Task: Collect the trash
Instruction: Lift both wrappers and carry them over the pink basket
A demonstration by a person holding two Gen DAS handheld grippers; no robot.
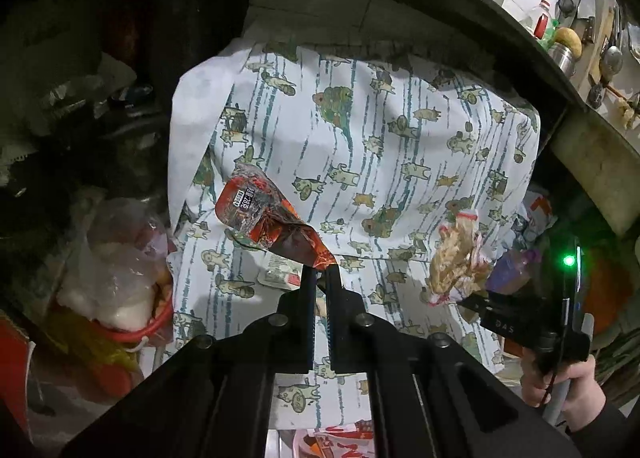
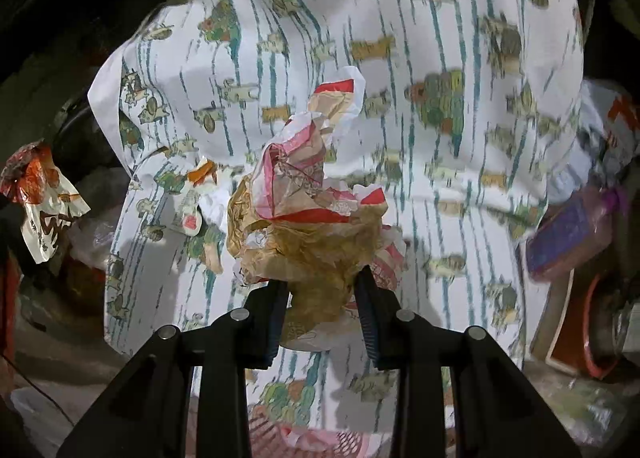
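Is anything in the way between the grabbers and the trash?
No. The left gripper already pinches the red snack wrapper, and the right gripper already clamps the crumpled paper wrapper. Both hang above the patterned cloth.

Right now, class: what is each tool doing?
Left tool: closed on a red snack wrapper.
Right tool: closed on a crumpled paper wrapper.

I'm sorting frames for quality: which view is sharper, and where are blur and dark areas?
Left wrist view: sharp on the red snack wrapper and patterned cloth; left side and top fall into darkness. Right wrist view: the cloth print smears with motion blur, the crumpled paper wrapper stays fairly crisp; corners dark, fisheye-bent.
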